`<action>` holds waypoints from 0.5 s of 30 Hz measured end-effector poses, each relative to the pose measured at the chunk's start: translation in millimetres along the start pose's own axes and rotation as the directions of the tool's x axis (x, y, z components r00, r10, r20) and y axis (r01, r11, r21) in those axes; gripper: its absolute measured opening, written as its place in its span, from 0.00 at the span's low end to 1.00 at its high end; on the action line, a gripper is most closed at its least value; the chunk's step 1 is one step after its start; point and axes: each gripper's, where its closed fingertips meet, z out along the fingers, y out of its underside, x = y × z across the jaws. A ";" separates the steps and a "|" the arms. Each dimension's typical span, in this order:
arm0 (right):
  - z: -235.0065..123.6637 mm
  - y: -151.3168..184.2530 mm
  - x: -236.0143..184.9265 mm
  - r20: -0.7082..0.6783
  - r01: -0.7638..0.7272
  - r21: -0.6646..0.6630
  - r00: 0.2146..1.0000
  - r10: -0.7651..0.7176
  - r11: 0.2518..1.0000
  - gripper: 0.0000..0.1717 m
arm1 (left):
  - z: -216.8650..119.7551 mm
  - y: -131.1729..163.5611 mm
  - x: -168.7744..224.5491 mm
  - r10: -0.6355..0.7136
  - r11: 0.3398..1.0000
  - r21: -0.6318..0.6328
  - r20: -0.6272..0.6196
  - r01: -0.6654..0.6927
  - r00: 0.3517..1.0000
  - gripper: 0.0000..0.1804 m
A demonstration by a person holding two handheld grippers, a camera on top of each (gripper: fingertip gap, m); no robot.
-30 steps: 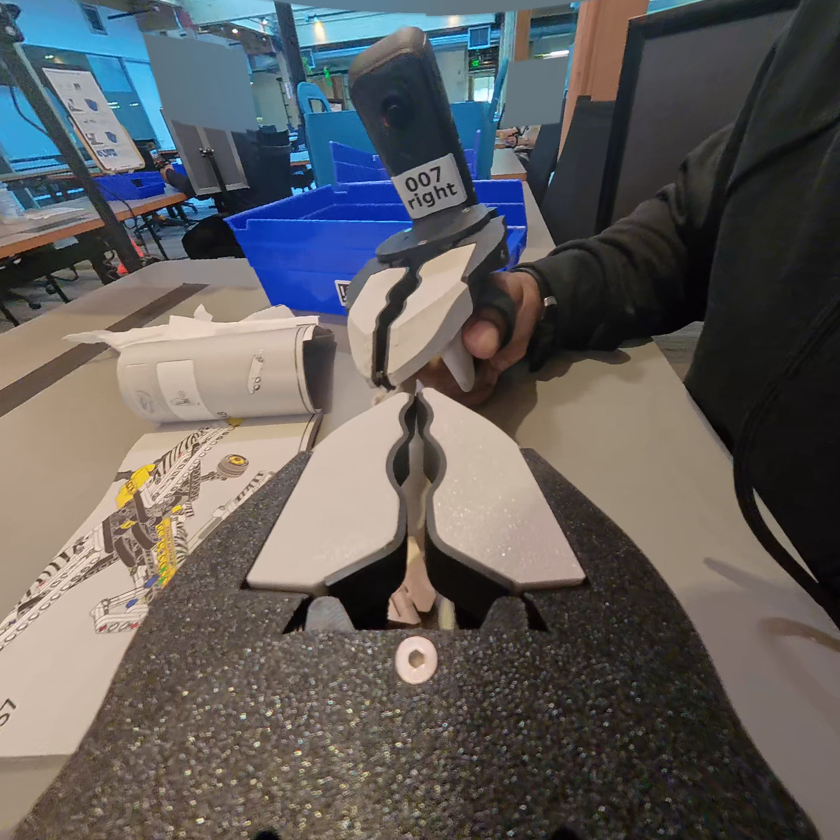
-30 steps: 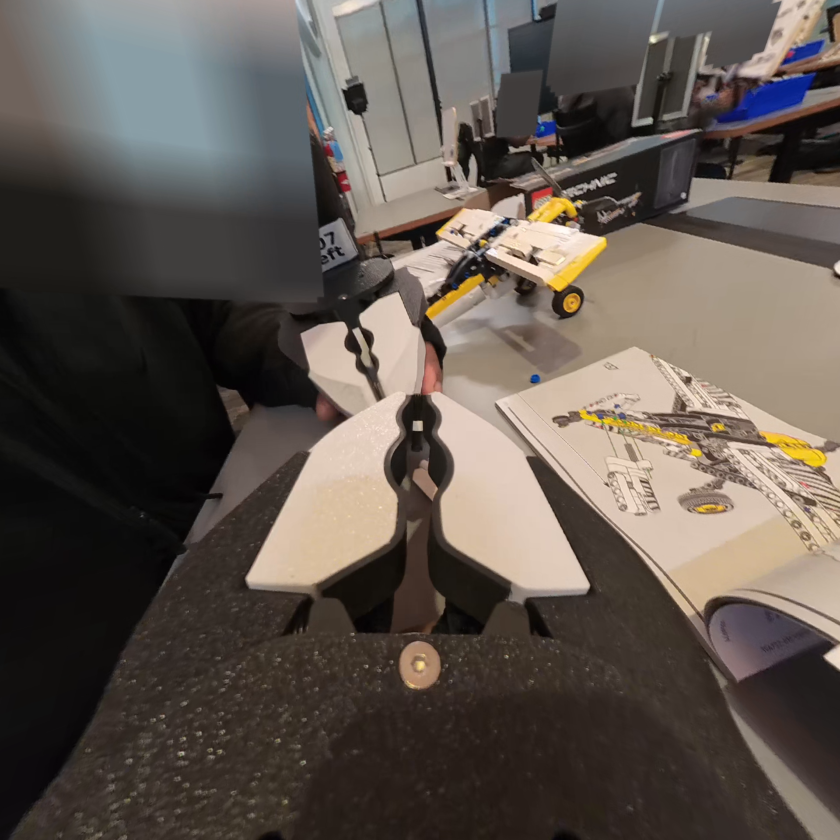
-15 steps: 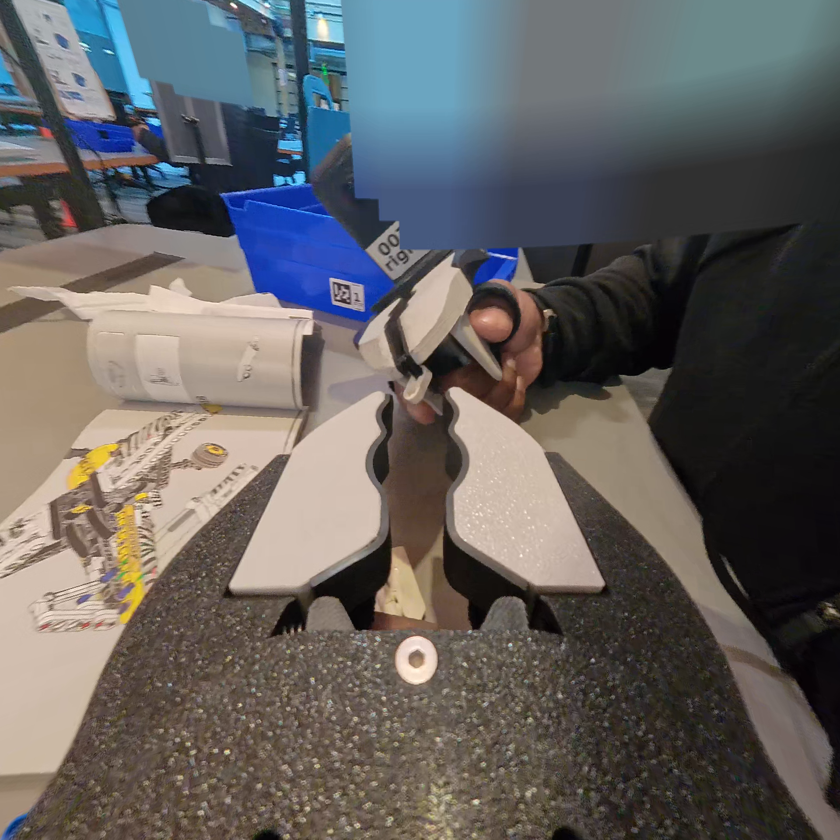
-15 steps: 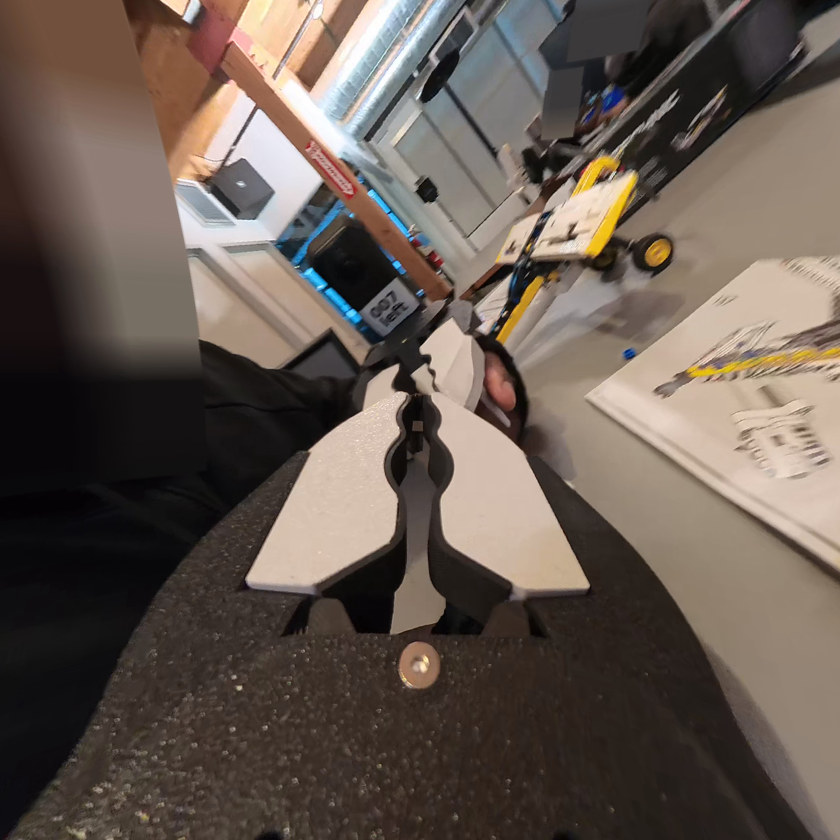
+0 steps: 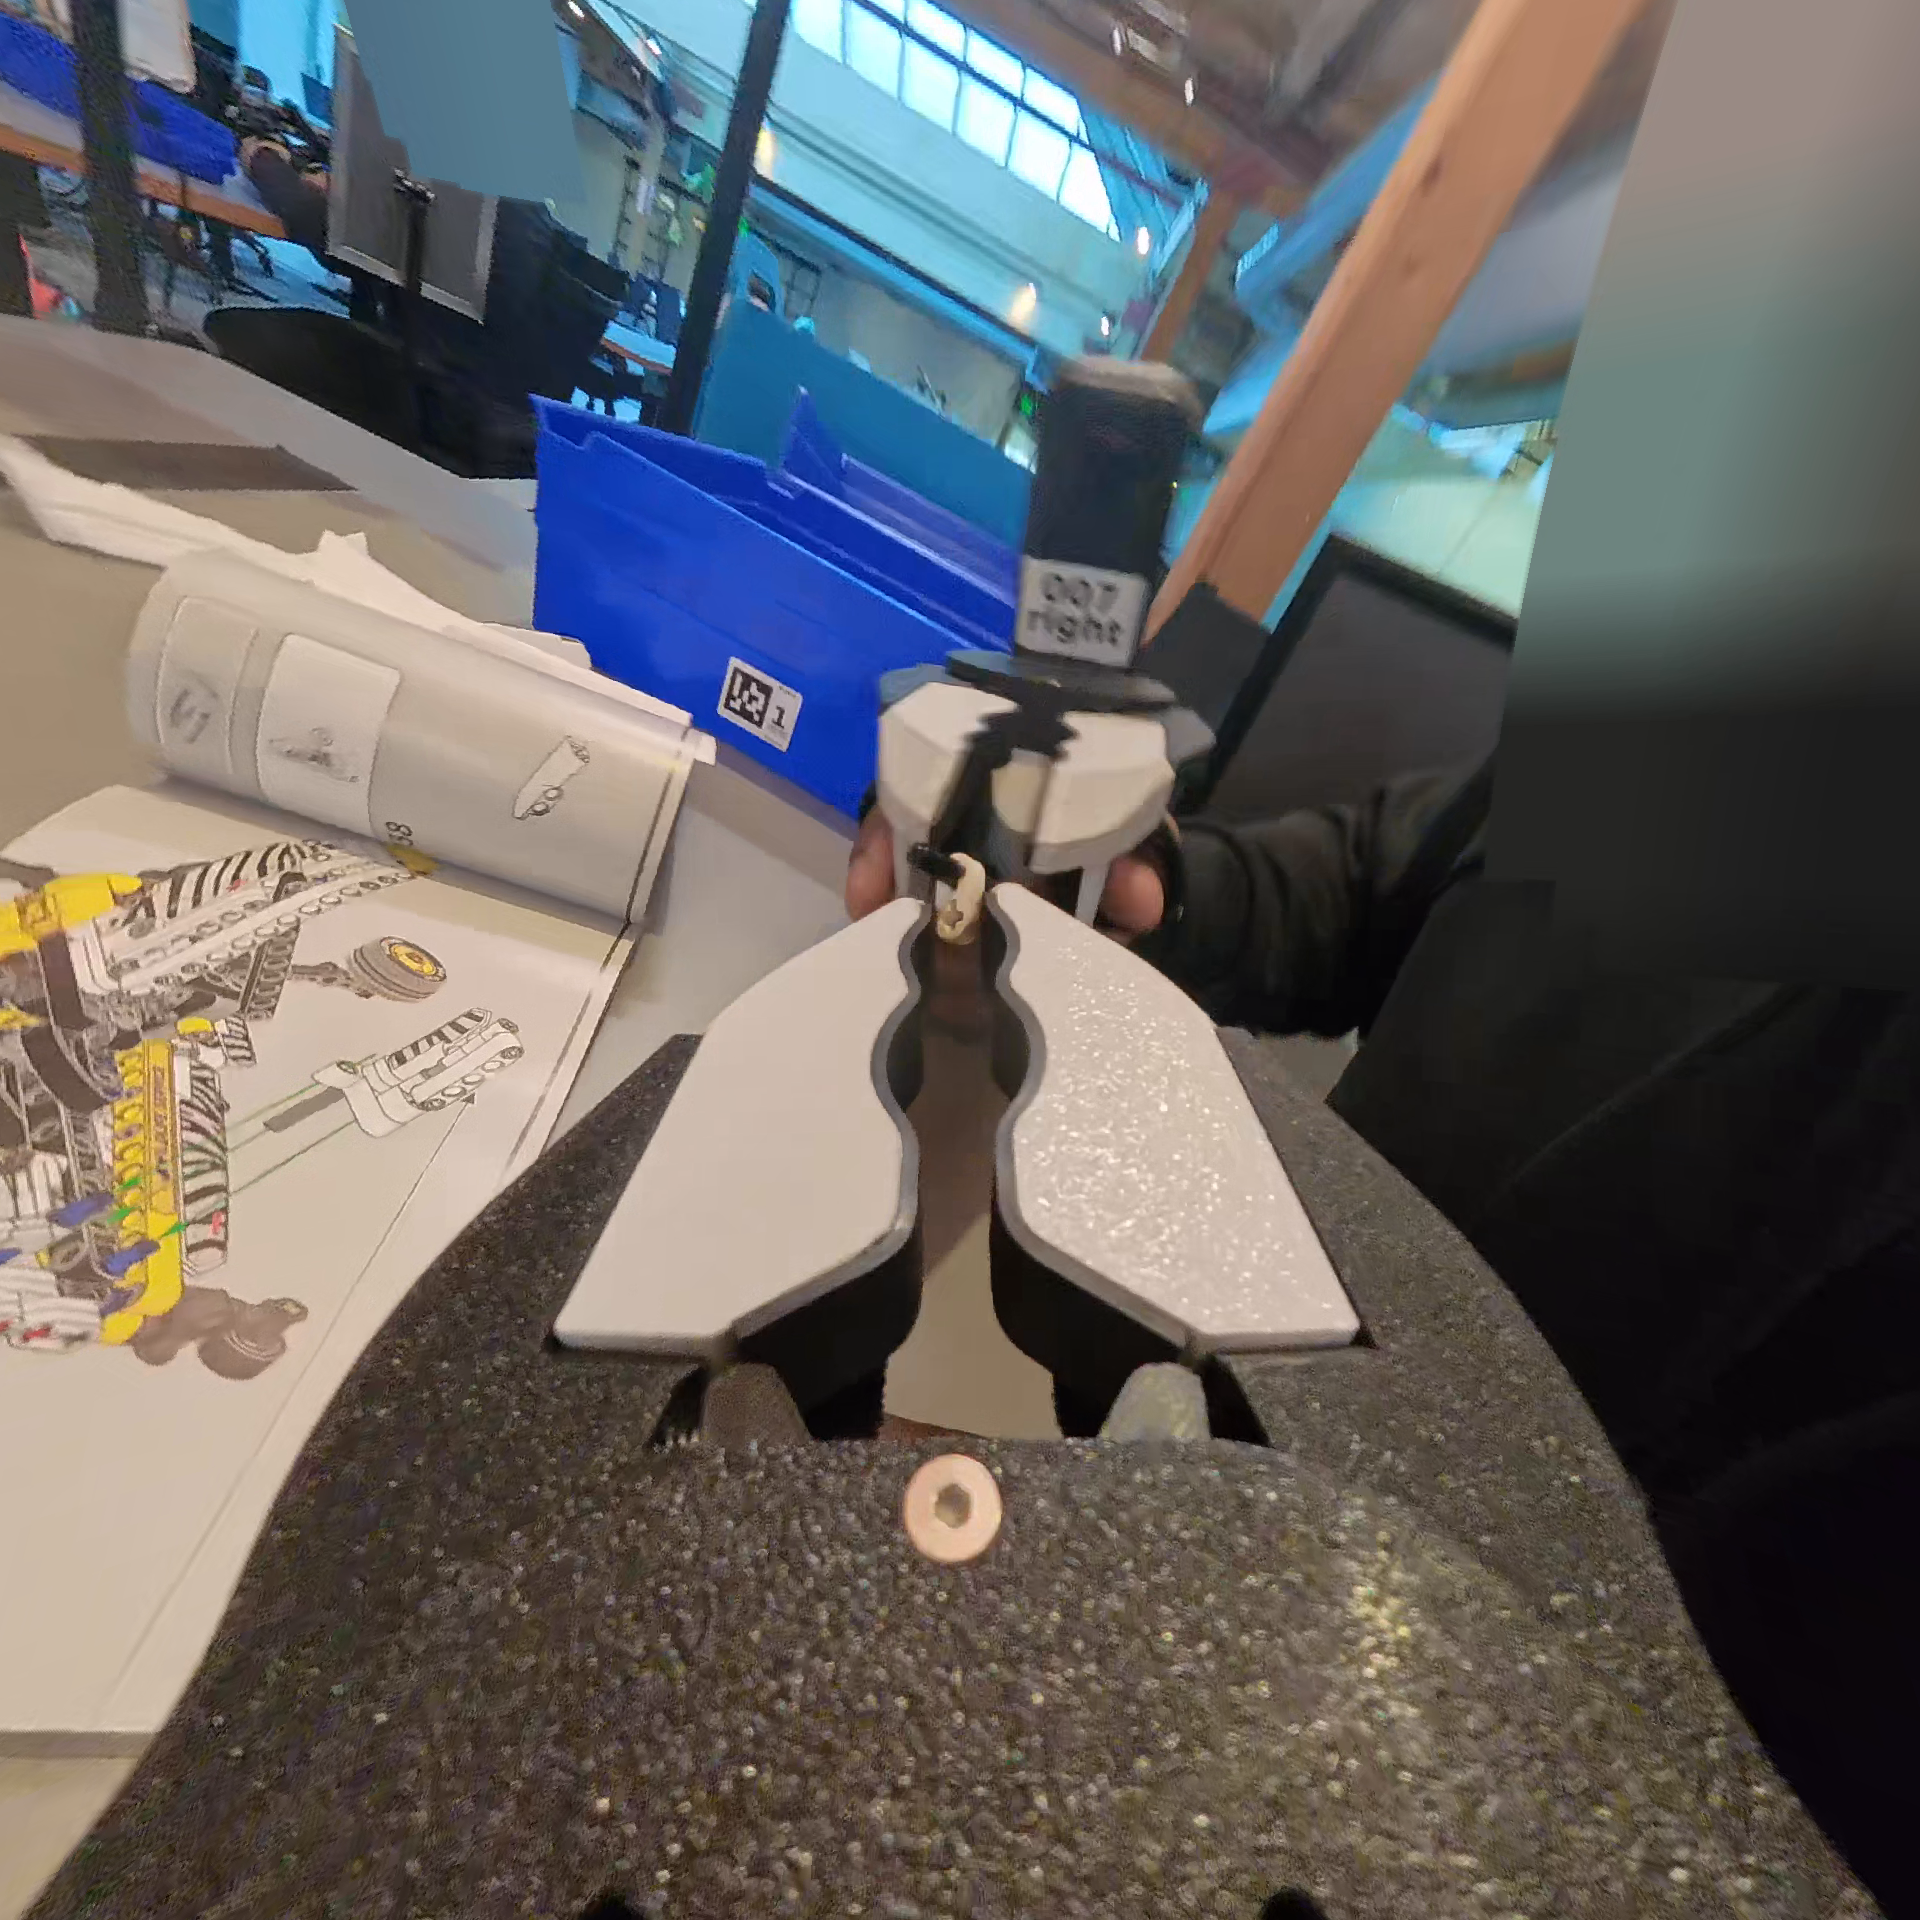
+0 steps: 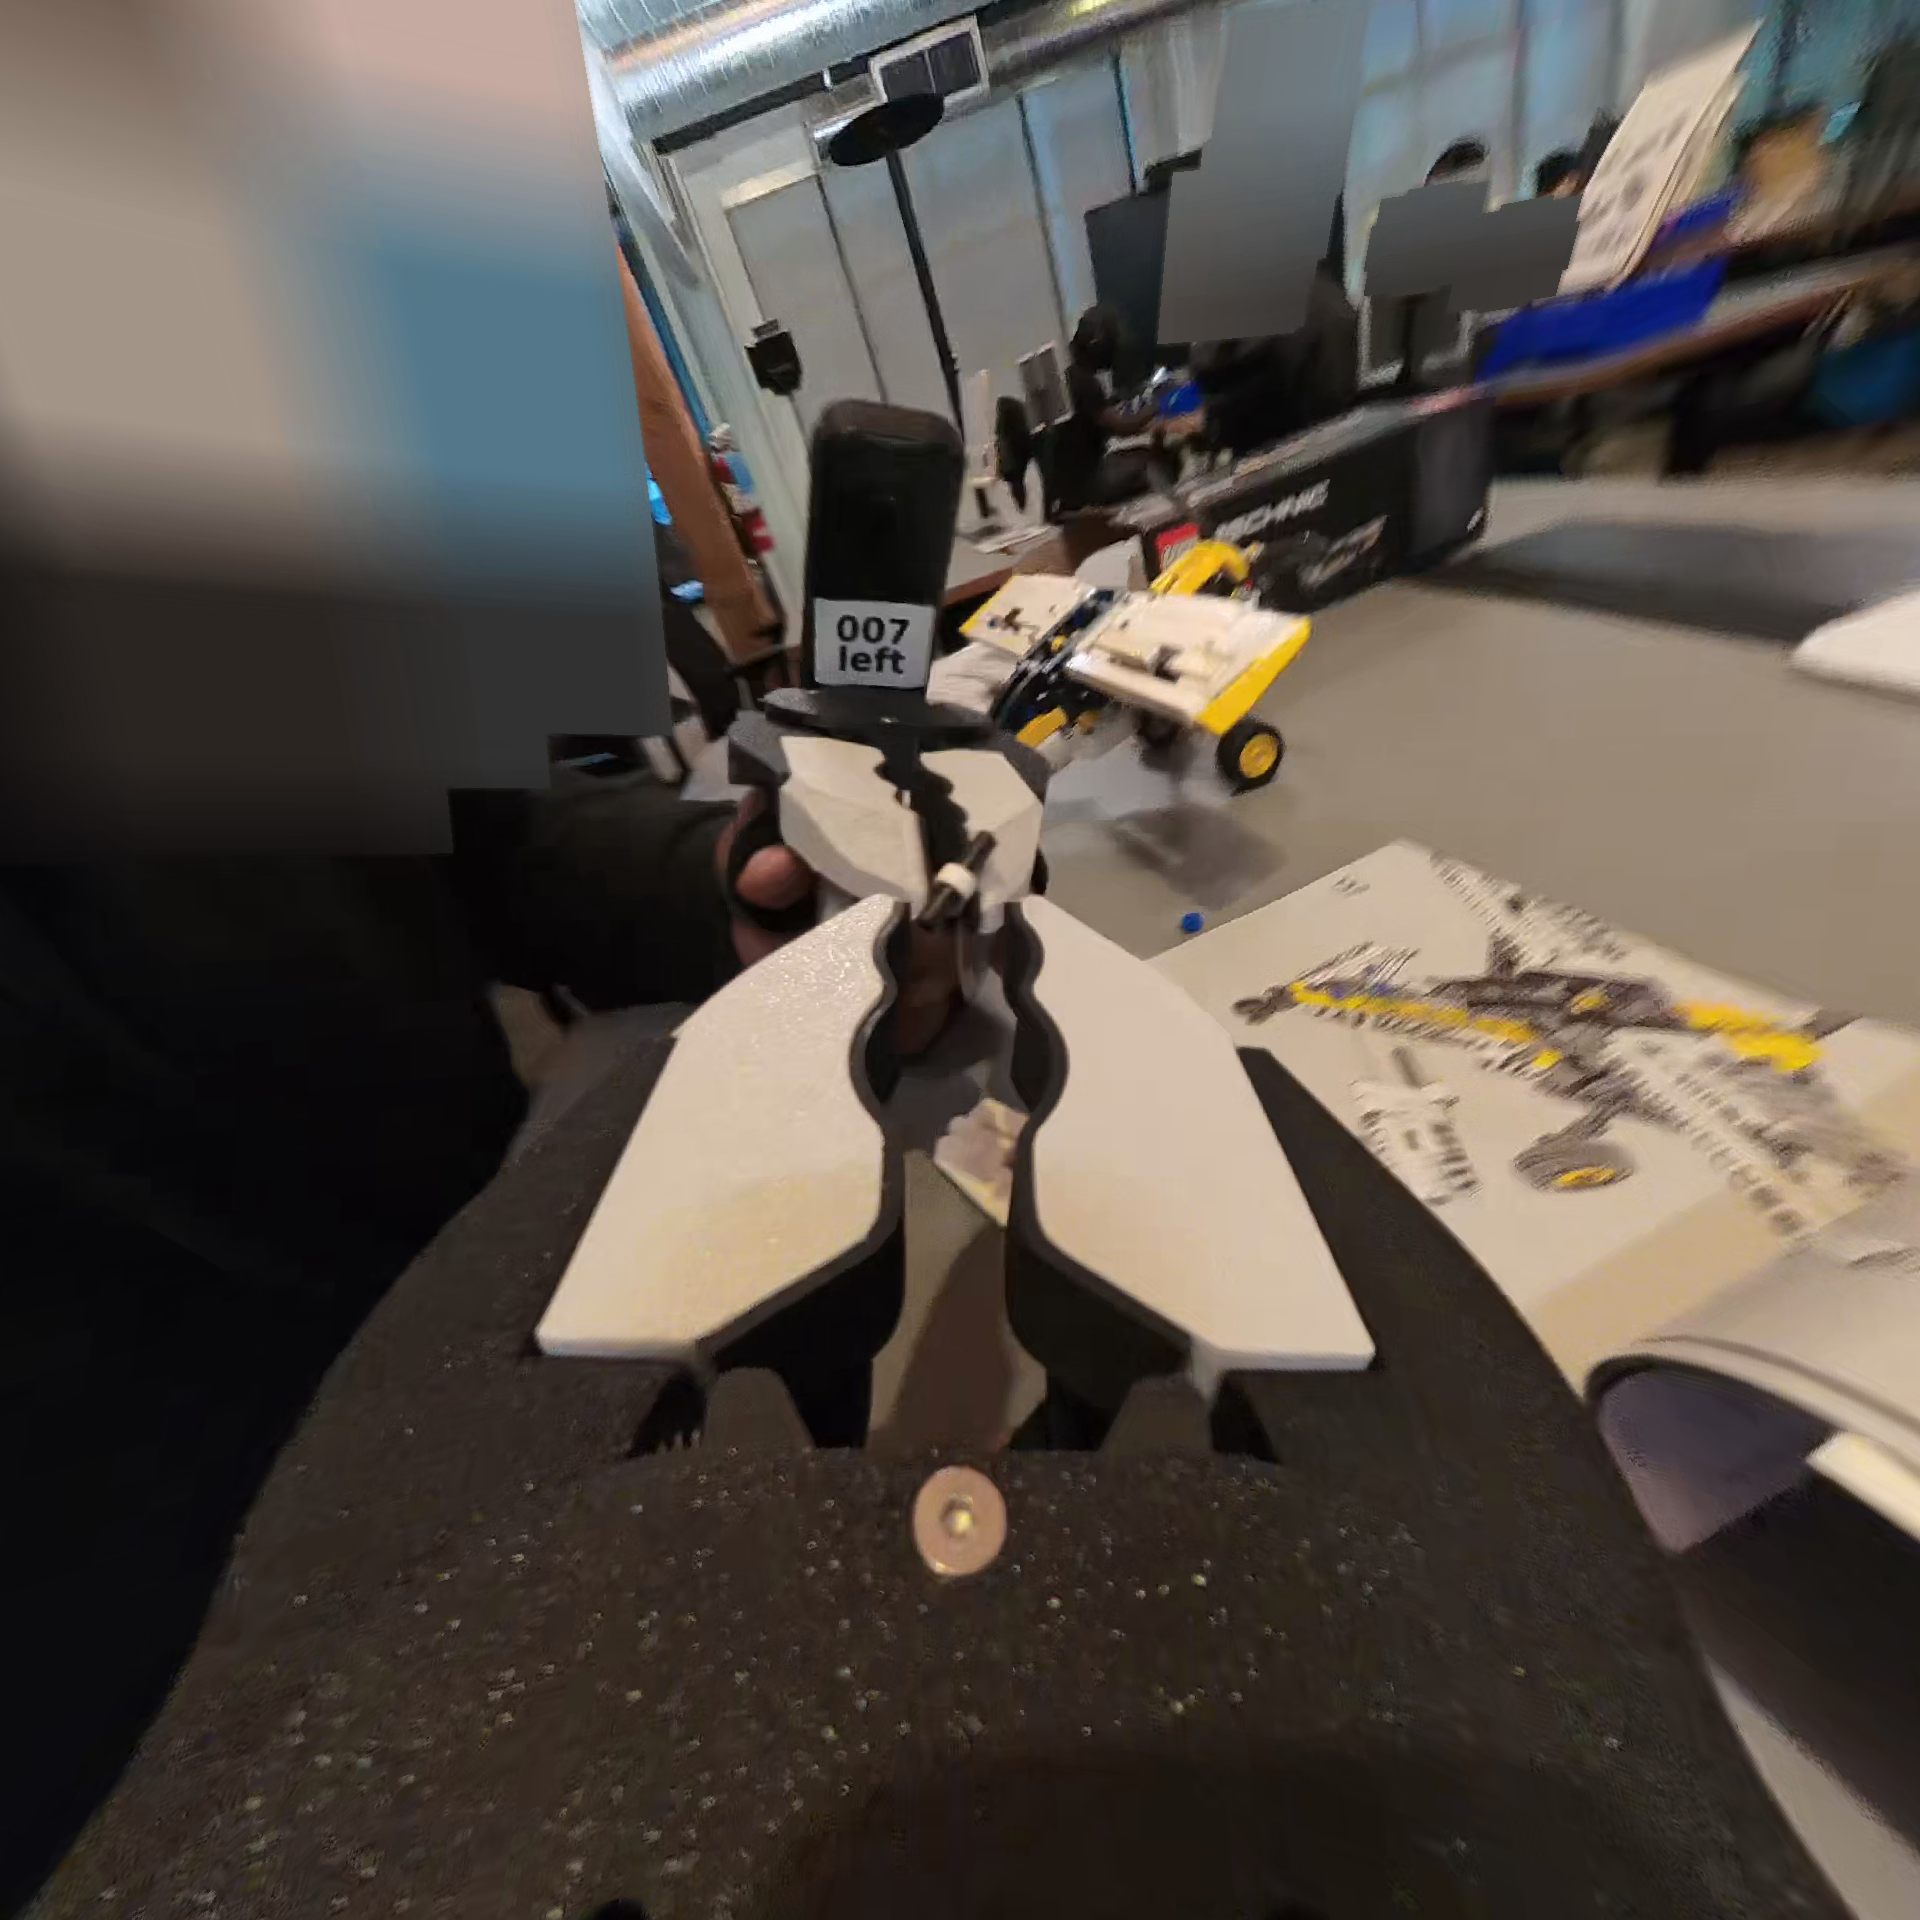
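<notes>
— Grey table (image 5: 727, 883), open booklet (image 5: 312, 1039) left, blue bin (image 5: 727, 582) behind. Centre?
— Left gripper (image 5: 956, 916) clamps a cream bush (image 5: 964, 883) on a black pin (image 5: 928, 860). Right gripper (image 6: 954, 914) faces it, jaws apart. Light, stiff, likely slippery: hold the bush.

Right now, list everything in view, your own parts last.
booklet: one, white with yellow-black drawings, open on the table
bin: one, blue, behind the booklet
model vehicle: one, white and yellow, far across the table
box: one, black, behind the model
stud: one, blue, beside the booklet
table: one, grey
cream piece: one, on a black pin, at the left tips
left tongs: closed on the cream piece
right tongs: open, facing them
hands: two, dark sleeves
</notes>
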 end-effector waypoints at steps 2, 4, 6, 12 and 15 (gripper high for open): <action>-0.8 -3.6 -0.8 -0.078 0.170 0.000 0.982 -0.170 0.985 0.11 | -2.2 -4.7 -1.8 -0.074 0.996 0.038 -0.012 0.075 0.997 0.05; -1.1 -5.3 1.9 -0.169 0.317 -0.032 0.933 -0.318 0.948 0.11 | -2.2 -5.5 -2.1 -0.122 0.991 0.050 -0.019 0.123 0.992 0.05; -0.9 -6.1 0.1 -0.211 0.423 -0.060 0.880 -0.426 0.904 0.11 | -0.2 -4.0 -0.8 -0.152 0.987 0.047 -0.024 0.153 0.988 0.05; 3.9 2.0 -2.7 -0.245 0.570 -0.157 0.769 -0.591 0.806 0.10 | 4.6 -2.5 2.1 -0.230 0.971 0.060 -0.037 0.232 0.973 0.05; 4.6 3.8 -0.4 -0.270 0.617 -0.198 0.713 -0.647 0.762 0.08 | 6.1 0.0 3.0 -0.228 0.972 0.043 -0.031 0.229 0.973 0.05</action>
